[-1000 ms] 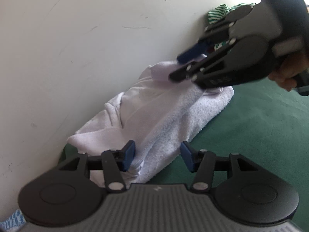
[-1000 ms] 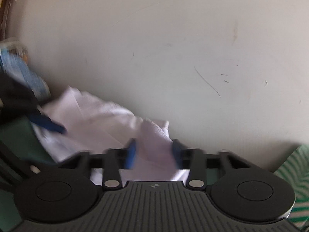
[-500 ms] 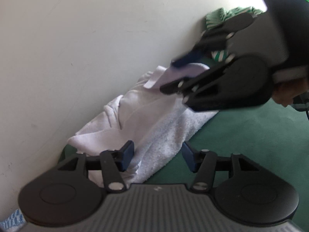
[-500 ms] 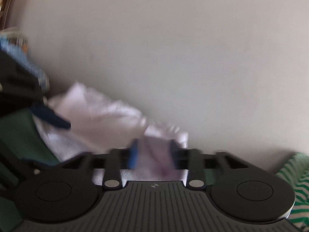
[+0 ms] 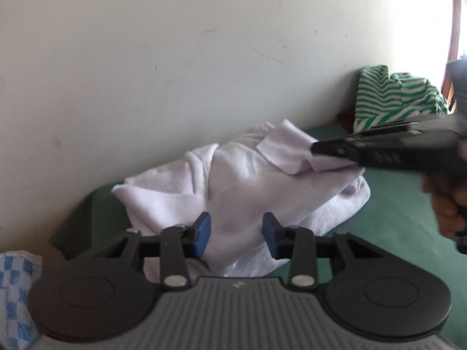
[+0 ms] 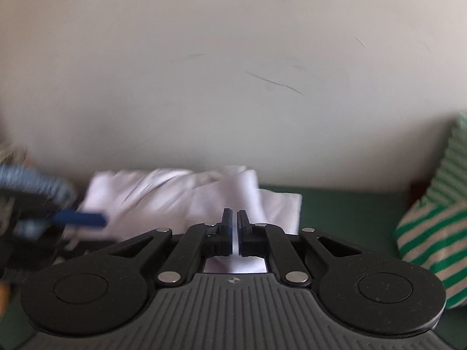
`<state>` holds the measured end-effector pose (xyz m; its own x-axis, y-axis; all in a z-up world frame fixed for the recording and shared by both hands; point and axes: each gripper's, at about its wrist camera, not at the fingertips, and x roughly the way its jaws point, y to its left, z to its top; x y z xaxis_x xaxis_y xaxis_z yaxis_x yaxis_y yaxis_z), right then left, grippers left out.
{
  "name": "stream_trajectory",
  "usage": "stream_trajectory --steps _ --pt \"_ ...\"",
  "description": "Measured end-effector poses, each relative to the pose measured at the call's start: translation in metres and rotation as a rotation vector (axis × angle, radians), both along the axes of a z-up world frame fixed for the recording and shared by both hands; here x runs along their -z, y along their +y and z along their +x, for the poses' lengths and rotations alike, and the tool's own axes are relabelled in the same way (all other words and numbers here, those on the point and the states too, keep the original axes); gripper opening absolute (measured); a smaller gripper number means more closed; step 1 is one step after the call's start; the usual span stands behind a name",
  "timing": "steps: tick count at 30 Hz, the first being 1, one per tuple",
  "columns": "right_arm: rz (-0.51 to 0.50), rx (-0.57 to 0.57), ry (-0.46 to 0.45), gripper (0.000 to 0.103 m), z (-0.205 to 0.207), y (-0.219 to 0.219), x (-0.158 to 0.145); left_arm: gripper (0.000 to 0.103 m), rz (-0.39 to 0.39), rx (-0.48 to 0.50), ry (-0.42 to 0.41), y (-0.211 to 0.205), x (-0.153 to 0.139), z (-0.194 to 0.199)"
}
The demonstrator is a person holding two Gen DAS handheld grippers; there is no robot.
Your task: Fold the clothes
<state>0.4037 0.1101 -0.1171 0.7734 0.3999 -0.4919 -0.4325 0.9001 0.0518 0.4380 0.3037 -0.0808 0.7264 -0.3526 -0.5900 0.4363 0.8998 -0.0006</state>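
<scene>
Two grippers, three cloths. The left gripper (image 5: pixel 235 234) hangs with jaws wide apart, gripping nothing, over the near end of the white towel (image 5: pixel 242 180). The right gripper (image 6: pixel 235 227) is pinched almost closed on a corner of that towel (image 6: pixel 204 195). A blue checked cloth (image 5: pixel 14 285) lies nearest left; a green striped garment (image 5: pixel 391 99) sits farthest right. All rest on a green surface (image 5: pixel 394 204) against a scuffed white wall (image 5: pixel 175 58).

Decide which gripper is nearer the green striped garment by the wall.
Right. The right gripper, shut on the white towel, sits beside the green striped garment; the left gripper is farther, at the towel's other end.
</scene>
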Motion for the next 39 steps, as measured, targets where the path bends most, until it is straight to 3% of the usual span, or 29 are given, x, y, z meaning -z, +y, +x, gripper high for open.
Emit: stream_trajectory --steps 3,5,7,9,10,12,13,14,16,17,19,21,23,24,26,28,30,32,35,37,39 --pt "-0.146 -0.053 0.002 0.002 -0.002 0.02 0.021 0.04 0.043 -0.002 -0.017 -0.007 0.007 -0.002" --pt "-0.229 -0.012 -0.049 0.0 0.015 0.031 0.031 0.041 0.089 0.0 -0.035 -0.017 0.01 -0.003" --pt "-0.132 0.061 0.043 0.0 0.036 0.022 0.027 0.041 0.118 -0.011 -0.034 -0.023 0.005 -0.003" --pt "-0.111 0.05 0.092 0.0 0.041 0.022 0.02 0.042 0.114 -0.012 -0.037 -0.022 -0.003 -0.011" --pt "-0.144 0.029 0.058 0.0 0.033 0.025 0.015 0.045 0.115 -0.013 -0.044 -0.02 -0.007 -0.017" --pt "-0.173 0.017 -0.028 0.013 0.014 0.027 0.002 0.05 0.129 -0.014 -0.075 -0.019 -0.014 -0.034" --pt "-0.142 -0.016 -0.032 0.017 0.006 0.026 -0.002 0.058 0.129 -0.013 -0.073 -0.018 -0.014 -0.043" --pt "-0.111 -0.05 -0.035 0.024 -0.002 0.026 -0.005 0.059 0.128 -0.013 -0.07 -0.017 -0.015 -0.051" --pt "-0.138 -0.052 0.056 0.038 0.004 0.034 0.009 0.058 0.14 -0.021 -0.059 -0.018 -0.015 -0.069" --pt "-0.152 -0.053 0.102 0.037 0.007 0.038 0.016 0.058 0.149 -0.029 -0.051 -0.019 -0.014 -0.078" --pt "-0.154 -0.015 0.056 0.033 -0.007 0.038 0.006 0.053 0.166 -0.044 -0.037 -0.02 -0.015 -0.097" --pt "-0.058 0.007 0.037 0.034 -0.035 0.024 -0.013 0.053 0.156 -0.07 -0.037 -0.016 -0.022 -0.123" --pt "0.046 0.017 0.035 0.042 -0.07 0.008 -0.029 0.055 0.144 -0.126 -0.031 -0.014 -0.029 -0.154" --pt "0.073 0.036 0.064 0.045 -0.089 -0.002 -0.032 0.057 0.129 -0.163 -0.018 -0.012 -0.033 -0.171" --pt "0.102 0.098 0.152 0.049 -0.126 -0.031 -0.04 0.07 0.088 -0.242 0.023 -0.01 -0.036 -0.208" --pt "0.118 0.129 0.228 0.049 -0.178 -0.049 -0.029 0.071 0.042 -0.297 0.065 -0.013 -0.033 -0.249" --pt "0.135 0.16 0.305 0.049 -0.23 -0.068 -0.018 0.072 0.047 -0.347 0.094 -0.024 -0.026 -0.292" --pt "0.085 0.149 0.352 0.051 -0.276 -0.097 -0.014 0.077 0.067 -0.37 0.125 -0.038 -0.022 -0.333" --pt "-0.006 0.086 0.411 0.054 -0.32 -0.1 -0.002 0.084 0.132 -0.364 0.147 -0.063 -0.022 -0.374" --pt "-0.035 0.019 0.39 0.067 -0.336 -0.097 0.0 0.092 0.154 -0.375 0.142 -0.079 -0.029 -0.387" --pt "-0.064 -0.048 0.369 0.068 -0.353 -0.093 0.001 0.095 0.151 -0.405 0.133 -0.092 -0.038 -0.397"
